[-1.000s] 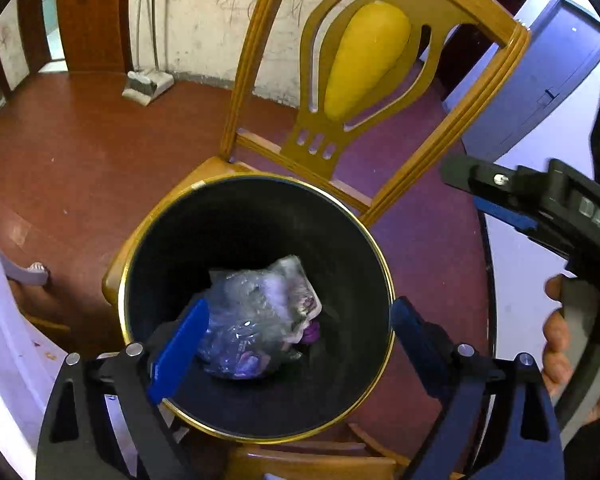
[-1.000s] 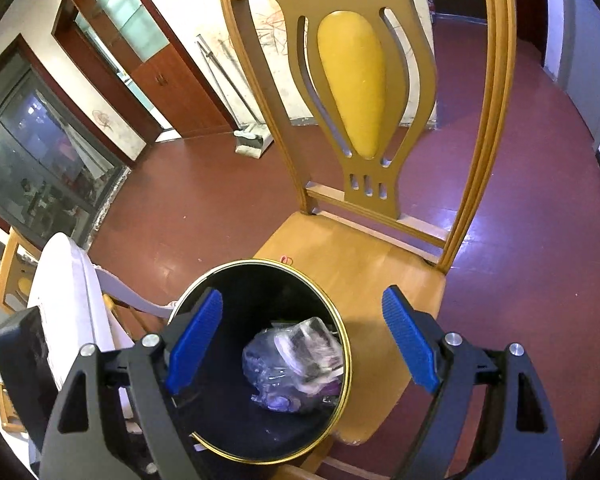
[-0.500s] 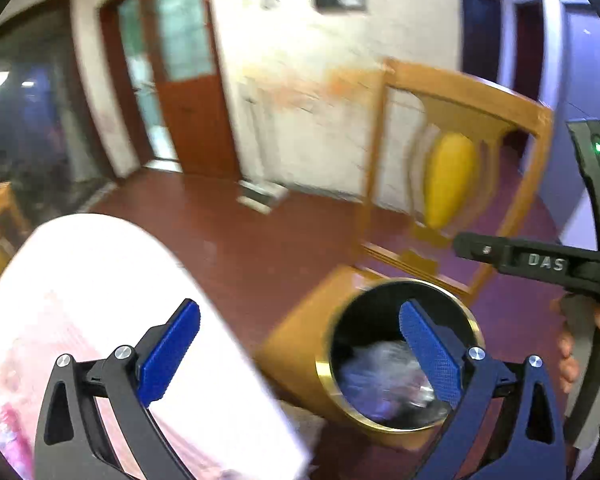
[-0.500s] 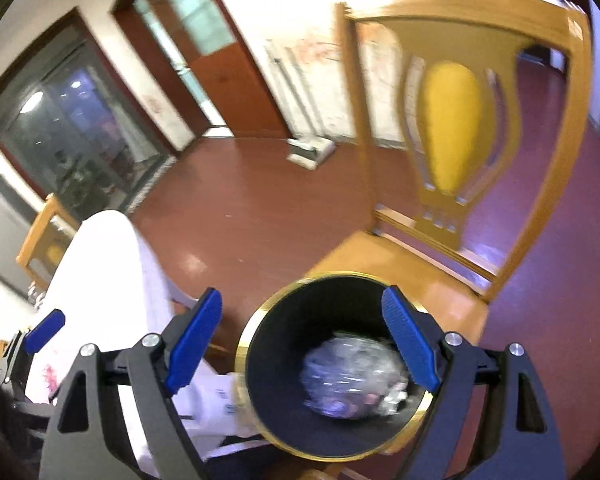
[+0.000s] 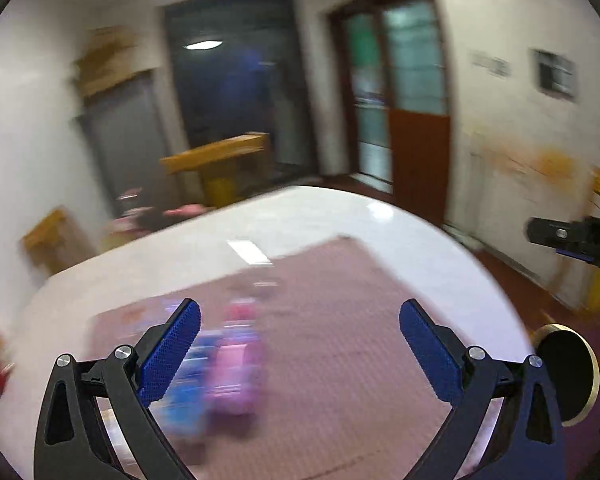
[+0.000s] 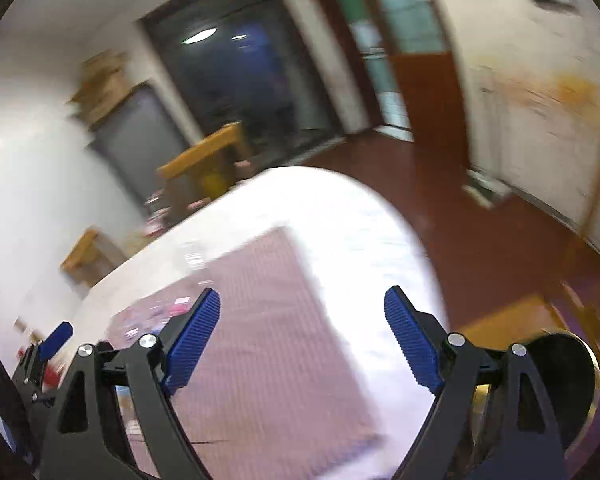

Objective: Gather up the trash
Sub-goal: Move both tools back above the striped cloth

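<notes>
My left gripper [image 5: 300,348] hangs open above a white table [image 5: 380,224] with a pink mat [image 5: 340,340]. Blurred pink and blue packets [image 5: 228,364] lie on the mat just past its left pad [image 5: 172,352]; nothing is between the jaws. My right gripper [image 6: 302,332] is open too, over the same mat [image 6: 260,340], with nothing held. The black bin with a gold rim [image 5: 568,372] sits at the far right, also behind the right finger in the right wrist view [image 6: 576,368]. The right gripper's body [image 5: 572,236] shows at the left view's right edge.
Wooden chairs [image 6: 208,160] stand beyond the table near a dark glass door [image 5: 236,88]. Red-brown floor [image 6: 480,220] runs right of the table, and a wooden seat [image 6: 500,324] carries the bin. Small pink items [image 6: 156,312] lie on the mat's far left.
Both grippers have swung up and left, away from the bin with crumpled plastic on the chair, to face the white table and pink mat. Both stay open and empty.
</notes>
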Motion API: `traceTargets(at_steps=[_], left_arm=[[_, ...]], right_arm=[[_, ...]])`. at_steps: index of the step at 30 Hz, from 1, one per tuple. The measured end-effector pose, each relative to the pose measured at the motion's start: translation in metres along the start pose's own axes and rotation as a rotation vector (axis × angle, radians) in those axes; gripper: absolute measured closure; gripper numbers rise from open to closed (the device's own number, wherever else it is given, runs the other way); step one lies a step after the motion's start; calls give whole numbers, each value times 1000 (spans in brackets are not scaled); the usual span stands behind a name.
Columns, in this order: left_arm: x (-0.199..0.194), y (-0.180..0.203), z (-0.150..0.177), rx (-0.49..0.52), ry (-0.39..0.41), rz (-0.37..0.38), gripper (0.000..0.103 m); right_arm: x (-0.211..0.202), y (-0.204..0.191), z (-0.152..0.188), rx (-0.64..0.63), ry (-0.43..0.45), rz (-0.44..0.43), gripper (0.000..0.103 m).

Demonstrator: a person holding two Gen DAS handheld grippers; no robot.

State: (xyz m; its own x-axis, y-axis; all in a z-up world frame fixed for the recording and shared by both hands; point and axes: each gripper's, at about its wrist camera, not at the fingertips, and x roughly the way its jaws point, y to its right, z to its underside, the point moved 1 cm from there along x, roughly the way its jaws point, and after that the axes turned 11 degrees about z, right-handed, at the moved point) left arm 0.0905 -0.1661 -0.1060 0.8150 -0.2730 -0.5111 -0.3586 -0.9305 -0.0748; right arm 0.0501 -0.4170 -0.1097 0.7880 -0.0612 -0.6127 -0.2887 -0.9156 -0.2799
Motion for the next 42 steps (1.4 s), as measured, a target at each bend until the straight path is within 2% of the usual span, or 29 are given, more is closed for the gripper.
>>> traceTargets(at_steps=[1, 4, 7, 9, 11, 14, 19, 28, 42], left_arm=[[-17, -26, -1, -39, 18, -76, 6], [-58, -78, -3, -144, 51, -234, 6], [-89, -116, 1, -204, 84, -324, 6], [-98, -129, 6, -221, 85, -353, 6], [-104, -143, 13, -254, 86, -358, 6], [-106, -154, 23, -307, 69, -330, 6], [-102, -160, 27, -323, 60, -327, 6], [-100, -160, 27, -323, 63, -306, 6], [-96, -162, 26, -309, 60, -316, 6]], right_arm=[[0, -19, -3, -31, 1, -32, 18], [-2, -77, -9, -126, 0, -114, 18], [-8, -126, -9, -200, 18, -186, 18], [-12, -152, -6, -237, 26, -224, 18], [-14, -175, -2, -263, 24, -243, 18], [-15, -189, 2, -257, 15, -271, 17], [-15, -208, 7, -287, -7, -284, 17], [-8, -212, 11, -302, -35, -283, 17], [-2, -214, 14, -314, -48, -289, 18]])
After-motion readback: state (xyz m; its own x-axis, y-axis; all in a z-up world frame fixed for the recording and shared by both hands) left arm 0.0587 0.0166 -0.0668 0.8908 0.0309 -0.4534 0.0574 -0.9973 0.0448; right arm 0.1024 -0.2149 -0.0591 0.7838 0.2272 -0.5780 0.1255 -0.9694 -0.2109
